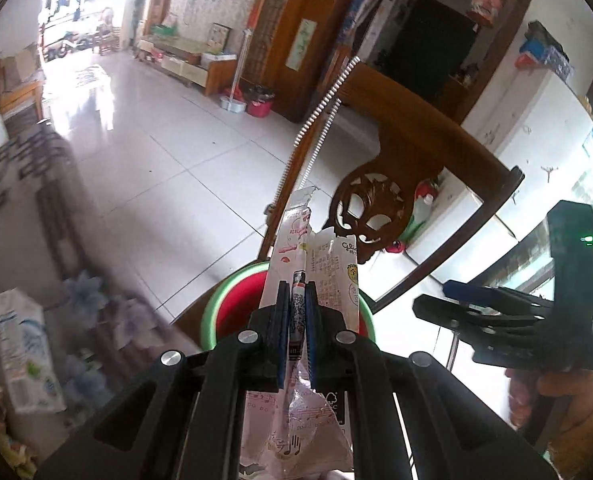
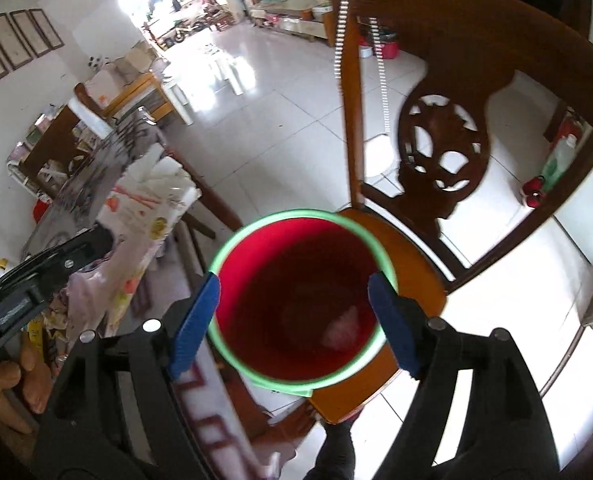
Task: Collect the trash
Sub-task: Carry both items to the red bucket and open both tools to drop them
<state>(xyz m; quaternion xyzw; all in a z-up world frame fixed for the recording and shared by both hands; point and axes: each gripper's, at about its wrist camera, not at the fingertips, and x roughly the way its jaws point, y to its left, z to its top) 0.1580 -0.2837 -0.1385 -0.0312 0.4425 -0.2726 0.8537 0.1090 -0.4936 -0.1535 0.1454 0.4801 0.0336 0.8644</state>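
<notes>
Bucket [image 2: 296,300] on chair [image 2: 412,280] holds pale wrapper [image 2: 342,330].

I see daylight blowing out the far doorway [image 1: 84,8], glare on the floor tiles [image 2: 232,76], blurred, bent edges.

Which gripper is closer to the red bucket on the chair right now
Right. The right gripper hangs open directly over the red bucket; the left gripper, shut on wrappers, approaches from the table side.

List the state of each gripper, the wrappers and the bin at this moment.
left gripper: shut on the snack wrappers
snack wrappers: clamped, sticking up past the fingers
right gripper: open, nothing between its fingers
red bin: upright on the wooden chair, pale scrap inside
</notes>
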